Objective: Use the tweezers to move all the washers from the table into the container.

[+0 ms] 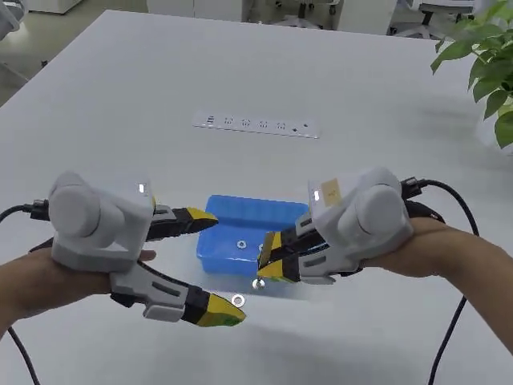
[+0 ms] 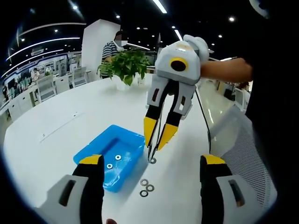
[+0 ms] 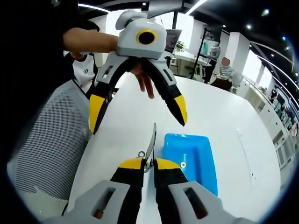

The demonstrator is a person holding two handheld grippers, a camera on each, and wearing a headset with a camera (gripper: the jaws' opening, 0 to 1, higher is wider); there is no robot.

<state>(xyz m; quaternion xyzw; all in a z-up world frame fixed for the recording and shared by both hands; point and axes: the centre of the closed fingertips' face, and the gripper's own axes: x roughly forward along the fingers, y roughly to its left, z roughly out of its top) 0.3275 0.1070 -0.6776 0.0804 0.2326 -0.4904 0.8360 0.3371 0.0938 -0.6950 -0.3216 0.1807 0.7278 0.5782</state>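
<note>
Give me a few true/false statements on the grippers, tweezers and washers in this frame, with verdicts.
1. The right gripper is shut on the tweezers. True.
2. The left gripper is clamped shut. False: its jaws are spread wide and hold nothing.
3. The blue container holds washers. True: two lie inside.
4. Every washer is already in the container. False: loose washers lie on the table beside it.
5. The tweezers' tip is inside the container. False: it is outside the container wall, down at the table.
</note>
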